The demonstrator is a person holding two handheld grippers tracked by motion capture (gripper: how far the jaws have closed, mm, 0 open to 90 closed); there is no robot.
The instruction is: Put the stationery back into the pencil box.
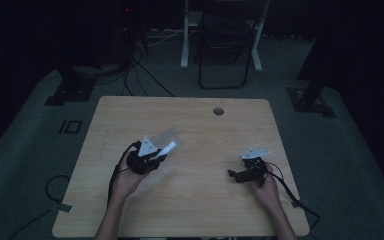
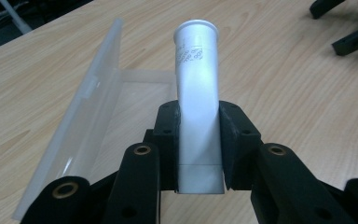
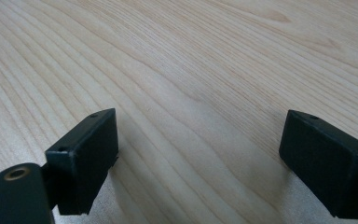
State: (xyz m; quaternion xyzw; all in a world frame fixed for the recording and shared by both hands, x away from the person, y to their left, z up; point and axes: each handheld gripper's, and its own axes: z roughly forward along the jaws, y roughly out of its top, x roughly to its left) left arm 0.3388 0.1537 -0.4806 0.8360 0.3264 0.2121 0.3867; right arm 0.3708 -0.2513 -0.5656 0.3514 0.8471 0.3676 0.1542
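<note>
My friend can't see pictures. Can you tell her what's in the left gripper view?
The left tool is shut on a white tube, squeezing it between two black jaws above a wooden table. A clear plastic box lies open on the table just left of the tube.

Matt silvery tube, frosted plastic case (translucent), pale wood-grain table

tube above table | open case left (touching)
</note>
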